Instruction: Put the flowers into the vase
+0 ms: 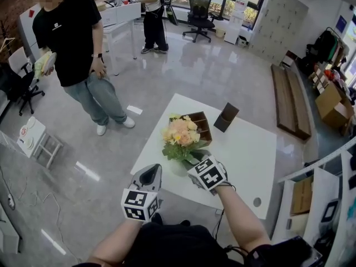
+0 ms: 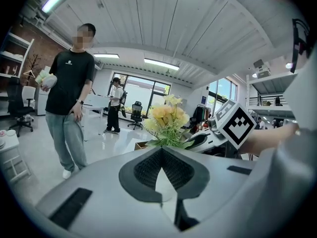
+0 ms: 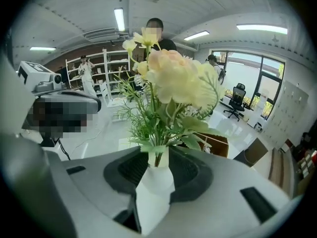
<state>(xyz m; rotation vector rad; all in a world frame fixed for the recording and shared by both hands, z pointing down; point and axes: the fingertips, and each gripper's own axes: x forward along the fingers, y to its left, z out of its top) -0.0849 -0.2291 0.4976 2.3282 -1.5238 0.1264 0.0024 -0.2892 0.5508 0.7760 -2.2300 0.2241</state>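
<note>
A bunch of yellow and peach flowers (image 1: 181, 133) stands upright in a small white vase (image 1: 178, 167) near the front edge of the white table (image 1: 245, 154). In the right gripper view the flowers (image 3: 173, 78) rise out of the vase (image 3: 156, 180), which sits between the jaws of my right gripper (image 3: 157, 155). Those jaws stand wide around the vase neck and do not seem to press on it. In the head view my right gripper (image 1: 196, 170) is just right of the vase. My left gripper (image 1: 149, 174) hovers left of it, off the table's edge. Its jaws (image 2: 161, 151) meet at the tips with nothing in them.
A brown open box (image 1: 199, 124) and a dark box (image 1: 226, 117) stand behind the flowers on the table. A person in a black shirt (image 1: 78, 38) stands on the floor to the far left. A small white stool (image 1: 33, 138) is at the left.
</note>
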